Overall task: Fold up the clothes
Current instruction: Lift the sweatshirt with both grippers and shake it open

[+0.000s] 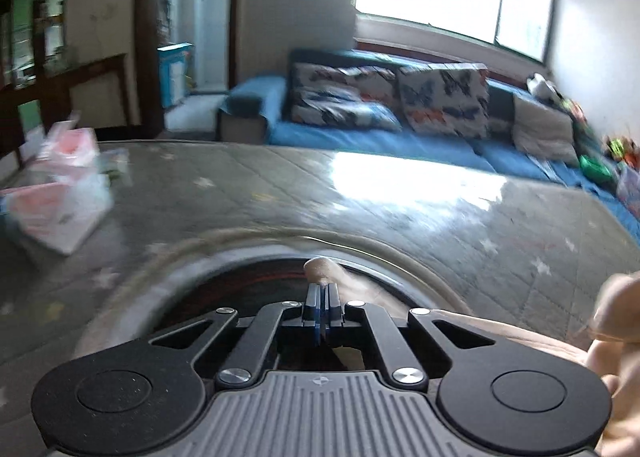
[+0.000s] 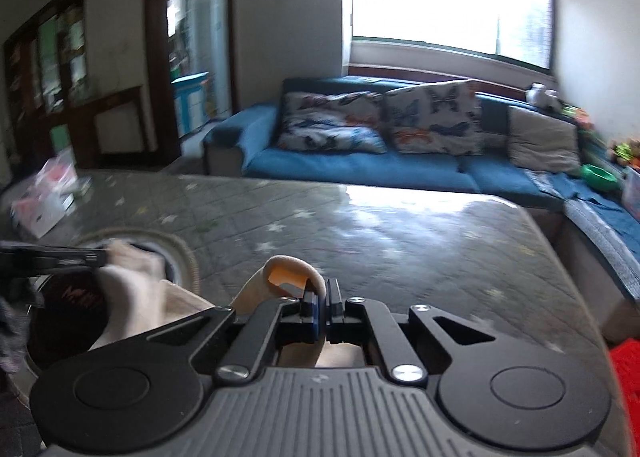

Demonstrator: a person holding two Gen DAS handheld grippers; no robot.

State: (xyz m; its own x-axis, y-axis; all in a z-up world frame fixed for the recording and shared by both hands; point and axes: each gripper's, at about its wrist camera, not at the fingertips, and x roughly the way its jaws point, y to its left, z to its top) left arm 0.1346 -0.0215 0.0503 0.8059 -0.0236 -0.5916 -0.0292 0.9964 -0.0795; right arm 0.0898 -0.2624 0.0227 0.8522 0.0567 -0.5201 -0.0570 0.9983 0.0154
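A pale beige garment hangs between both grippers above the table. In the left wrist view my left gripper is shut on an edge of it, and a small fold of cloth pokes out past the fingertips. From there the garment trails off to the right. In the right wrist view my right gripper is shut on another fold of the garment, where an orange label shows. My left gripper comes in from the left edge, also pinching the beige cloth.
The table has a grey quilted cover with stars and a glossy top. A round dark recess with a pale rim lies under the garment. Pink and white bags sit at the far left. A blue sofa stands behind, something red at the right.
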